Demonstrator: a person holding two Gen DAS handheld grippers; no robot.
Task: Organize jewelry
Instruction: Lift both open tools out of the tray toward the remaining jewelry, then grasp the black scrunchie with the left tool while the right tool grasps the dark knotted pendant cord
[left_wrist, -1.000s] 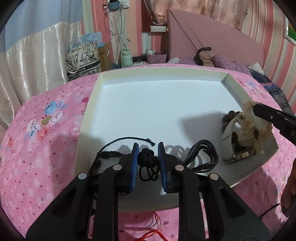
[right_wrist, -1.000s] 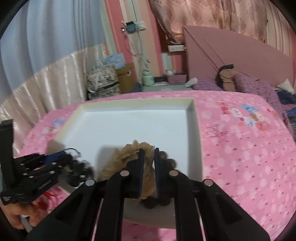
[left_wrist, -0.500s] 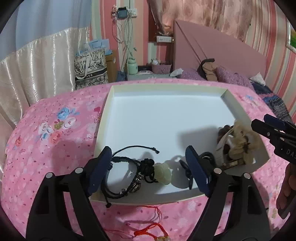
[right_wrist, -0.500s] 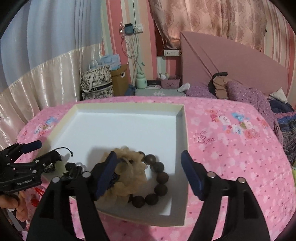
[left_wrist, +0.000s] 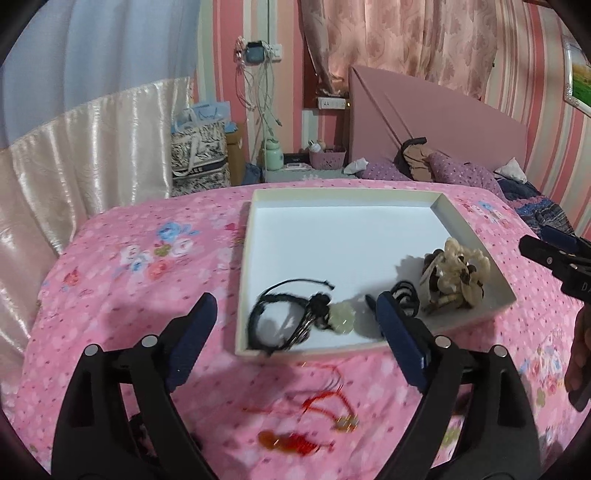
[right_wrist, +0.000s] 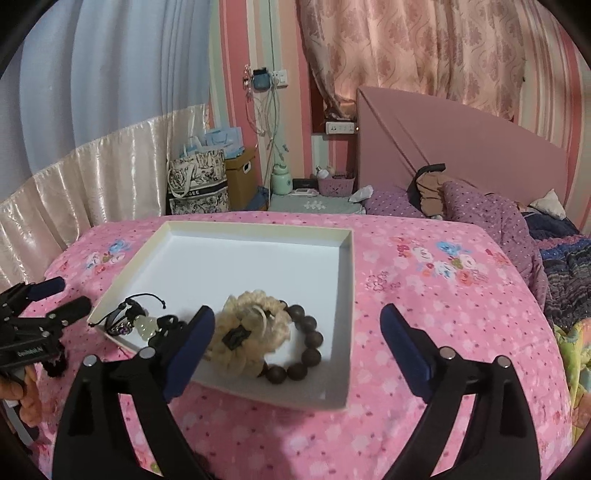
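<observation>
— What differs from a second ago?
— Both grippers, then clamped on jewelry, now gape wide and empty: left gripper (left_wrist: 295, 332), right gripper (right_wrist: 297, 341).
— And the jewelry?
— In the tray (right_wrist: 258, 230): black cord bracelet (left_wrist: 284, 317) ahead of the left fingers, bead bracelet (right_wrist: 306, 350) between the right ones. Gripper lettering is unreadable.

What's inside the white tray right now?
In the white tray: a black cord bracelet with a pale green pendant, a cream scrunchie lying over a dark wooden bead bracelet. The scrunchie hides part of the beads.
</observation>
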